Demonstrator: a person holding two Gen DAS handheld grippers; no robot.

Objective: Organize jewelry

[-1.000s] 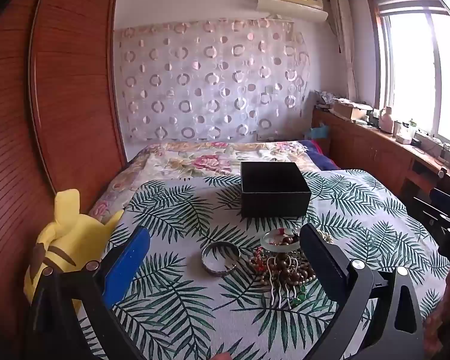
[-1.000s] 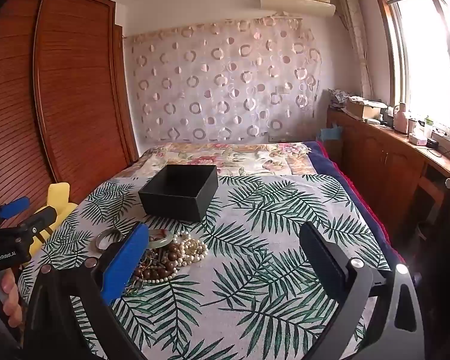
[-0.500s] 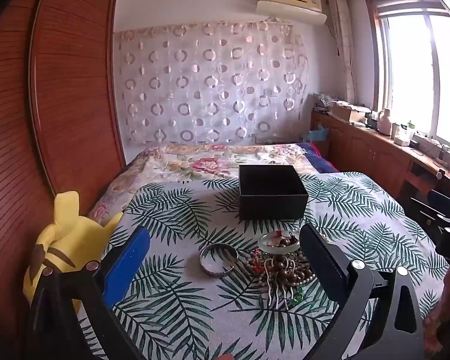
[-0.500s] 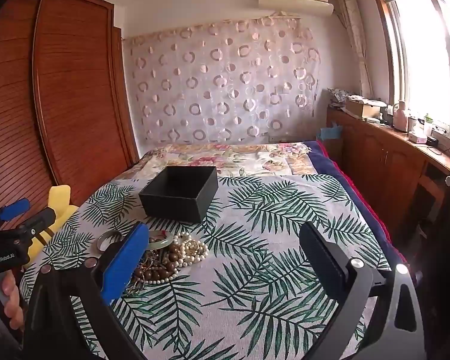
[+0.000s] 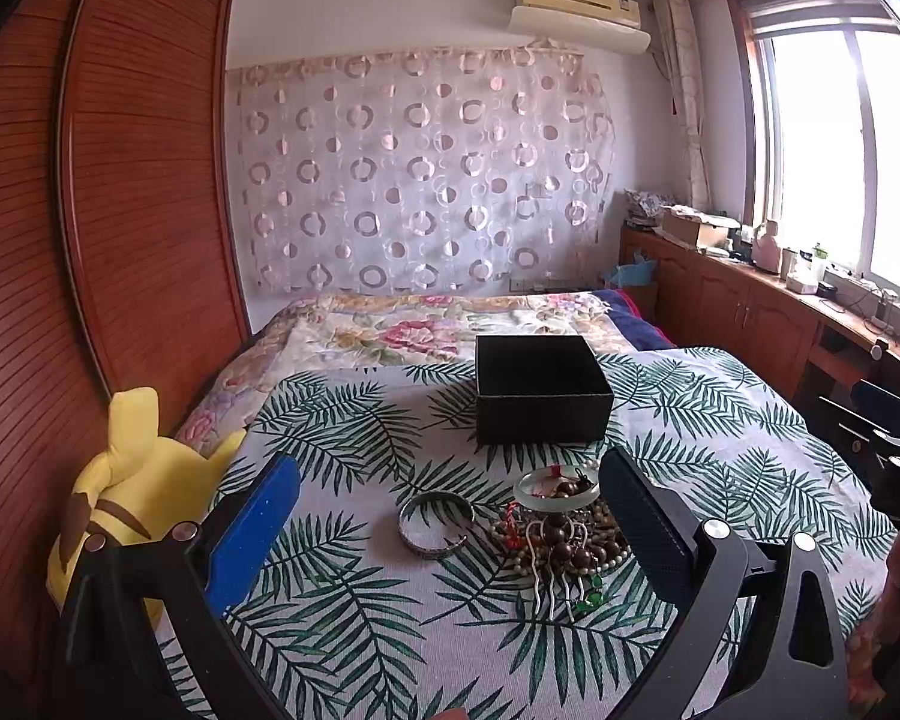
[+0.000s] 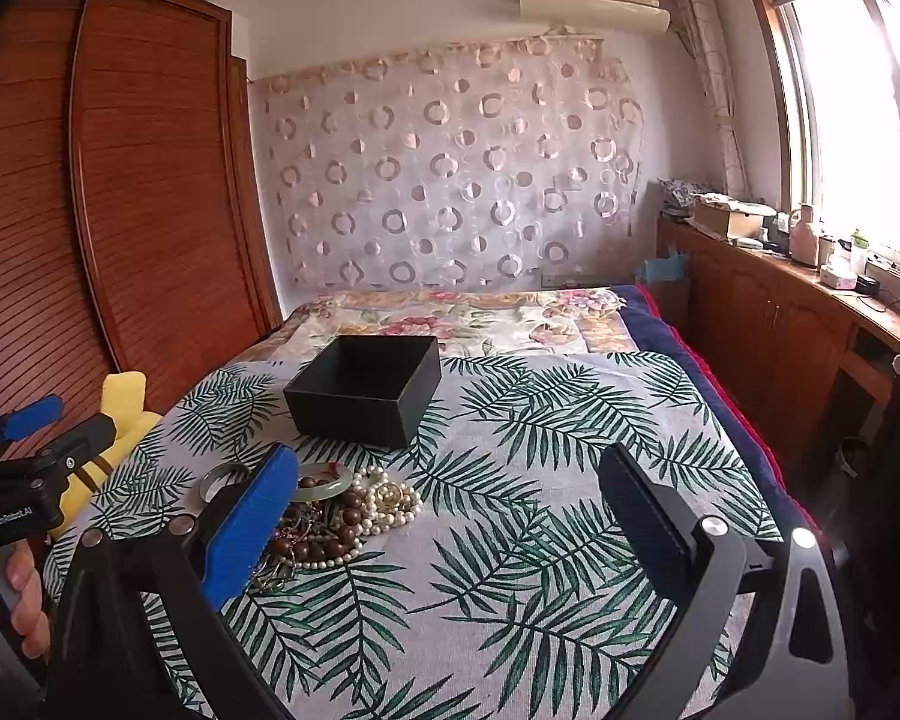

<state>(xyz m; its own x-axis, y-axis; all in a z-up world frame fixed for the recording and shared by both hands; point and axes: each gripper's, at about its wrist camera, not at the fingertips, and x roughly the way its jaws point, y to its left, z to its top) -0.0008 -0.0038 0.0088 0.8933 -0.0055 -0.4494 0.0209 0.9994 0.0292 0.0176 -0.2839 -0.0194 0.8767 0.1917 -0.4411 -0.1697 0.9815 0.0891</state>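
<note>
A yellow plush toy (image 5: 120,480) slumps off the left edge of a bed spread with a palm-leaf cloth (image 5: 342,612), beside a slatted wood wardrobe (image 5: 90,210). Left gripper (image 5: 450,504) hangs over the cloth's near end w/ jaws wide apart, nothing between them. Centre: a silver bangle (image 5: 435,523) lies flat, just left of the jewelry pile (image 5: 561,534) — brown wood beads, pearl strands, a pale green bangle (image 5: 555,491) on top, silver hairpin prongs trailing toward the near edge. Individual pieces in the tangle are hard to separate. Behind it, toward the bed's middle, sits an open black box (image 5: 543,393); interior is in shadow. In the right wrist view the right gripper (image 6: 450,504) also gapes, empty, its blue pad (image 6: 249,525) covering the pile's left part; a hand (image 6: 12,594) is cut off at the frame's left edge.
</note>
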